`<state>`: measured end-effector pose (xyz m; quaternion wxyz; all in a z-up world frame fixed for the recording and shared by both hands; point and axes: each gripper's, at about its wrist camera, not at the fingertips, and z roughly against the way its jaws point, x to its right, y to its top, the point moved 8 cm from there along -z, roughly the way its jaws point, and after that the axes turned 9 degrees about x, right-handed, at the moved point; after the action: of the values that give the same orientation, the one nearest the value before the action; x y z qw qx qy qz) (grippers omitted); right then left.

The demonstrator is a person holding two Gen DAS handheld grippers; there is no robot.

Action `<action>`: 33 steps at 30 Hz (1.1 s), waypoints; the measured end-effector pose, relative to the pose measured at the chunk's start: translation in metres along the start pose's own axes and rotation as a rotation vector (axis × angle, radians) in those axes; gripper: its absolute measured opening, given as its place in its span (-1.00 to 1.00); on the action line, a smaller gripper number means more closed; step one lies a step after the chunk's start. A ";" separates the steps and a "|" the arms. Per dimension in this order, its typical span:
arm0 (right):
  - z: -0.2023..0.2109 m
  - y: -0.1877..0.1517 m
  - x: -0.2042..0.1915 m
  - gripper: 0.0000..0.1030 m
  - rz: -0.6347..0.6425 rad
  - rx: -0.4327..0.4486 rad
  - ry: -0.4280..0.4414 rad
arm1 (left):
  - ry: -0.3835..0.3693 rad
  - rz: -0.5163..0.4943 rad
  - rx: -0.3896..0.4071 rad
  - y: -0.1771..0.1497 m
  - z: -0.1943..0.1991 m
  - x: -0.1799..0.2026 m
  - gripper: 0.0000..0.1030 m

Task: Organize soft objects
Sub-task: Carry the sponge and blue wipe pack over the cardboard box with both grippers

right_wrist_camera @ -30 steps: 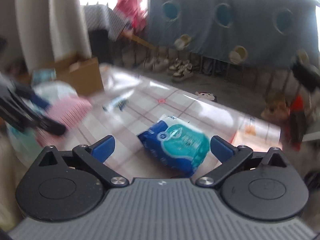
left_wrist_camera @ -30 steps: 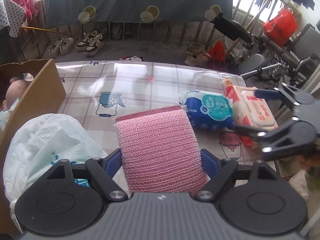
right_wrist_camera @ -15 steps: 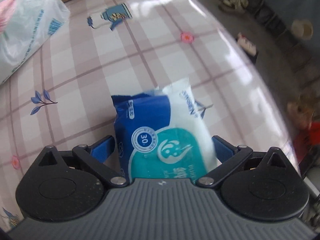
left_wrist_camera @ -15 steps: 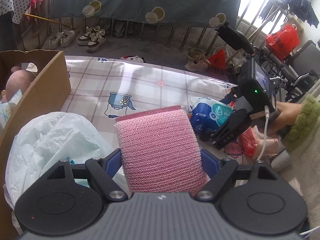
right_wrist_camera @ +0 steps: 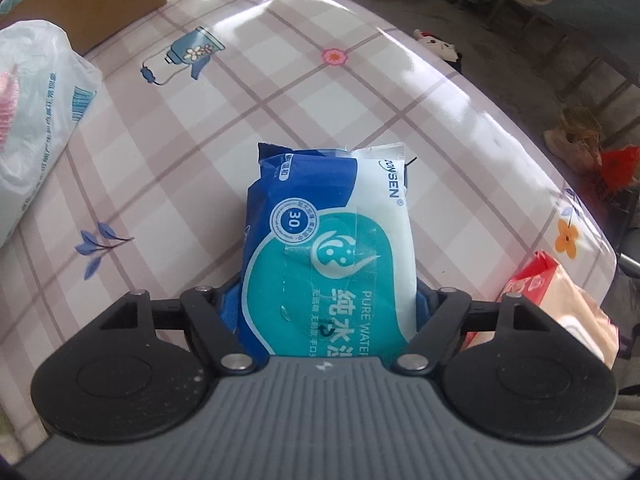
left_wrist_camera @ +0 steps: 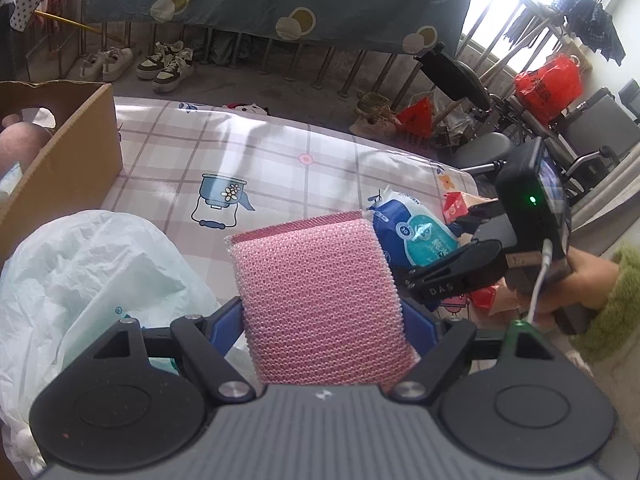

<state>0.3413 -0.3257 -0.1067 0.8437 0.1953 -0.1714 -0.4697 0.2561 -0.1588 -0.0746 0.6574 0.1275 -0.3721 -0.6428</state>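
A pink mesh sponge [left_wrist_camera: 316, 280] stands upright between the blue pads of my left gripper [left_wrist_camera: 324, 320], which is shut on it above the table. In the right wrist view a blue and teal wet wipes pack [right_wrist_camera: 328, 240] lies on the checked tablecloth [right_wrist_camera: 200, 152]. My right gripper [right_wrist_camera: 326, 304] points steeply down over it, and its jaws are closing, with the pads against the pack's two long sides. The left wrist view shows the same pack [left_wrist_camera: 416, 236] under the right gripper [left_wrist_camera: 430, 250], held by a hand in a green sleeve [left_wrist_camera: 612, 304].
A white plastic bag [left_wrist_camera: 92, 280] lies at the left beside an open cardboard box [left_wrist_camera: 60, 160]. A red and peach wipes pack [right_wrist_camera: 560, 304] sits by the table's right edge. Shoes, chairs and red bags stand on the floor beyond the table.
The right gripper swung down over the blue wipes pack and its jaws narrowed onto the pack's sides. The left gripper, still holding the sponge, shifted slightly.
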 end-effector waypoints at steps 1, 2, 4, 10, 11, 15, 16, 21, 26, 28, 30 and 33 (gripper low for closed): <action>0.004 0.001 -0.004 0.42 -0.022 0.013 -0.002 | -0.003 0.003 0.002 0.001 0.002 -0.001 0.61; 0.009 0.002 -0.007 0.42 -0.052 0.026 -0.004 | -0.008 0.007 0.006 0.002 0.004 -0.002 0.61; 0.022 0.008 -0.011 0.41 -0.091 0.051 -0.020 | -0.017 0.015 0.022 0.006 0.011 -0.003 0.61; 0.073 0.040 -0.017 0.41 -0.273 0.161 0.021 | -0.040 0.036 0.100 0.024 0.048 -0.010 0.61; 0.083 0.046 -0.019 0.41 -0.290 0.182 0.027 | -0.042 0.042 0.115 0.027 0.055 -0.012 0.61; 0.118 0.069 -0.029 0.41 -0.342 0.249 0.052 | -0.042 0.068 0.177 0.042 0.084 -0.025 0.61; 0.127 0.076 -0.033 0.41 -0.351 0.264 0.058 | -0.041 0.076 0.191 0.044 0.091 -0.029 0.61; 0.160 0.113 -0.062 0.41 -0.363 0.336 0.123 | -0.021 0.113 0.259 0.056 0.126 -0.056 0.61; 0.181 0.166 -0.113 0.42 -0.335 0.396 0.243 | 0.051 0.132 0.322 0.064 0.164 -0.092 0.61; 0.184 0.186 -0.142 0.42 -0.322 0.411 0.310 | 0.098 0.132 0.343 0.066 0.181 -0.111 0.61; 0.186 0.204 -0.173 0.42 -0.301 0.418 0.370 | 0.151 0.136 0.361 0.064 0.199 -0.134 0.61; 0.181 0.230 -0.221 0.42 -0.275 0.408 0.456 | 0.217 0.148 0.373 0.060 0.222 -0.167 0.61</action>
<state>0.3121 -0.0554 0.1393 0.7326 0.4818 -0.0408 -0.4791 0.1739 0.0759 0.0630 0.7038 0.2876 -0.4200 -0.4955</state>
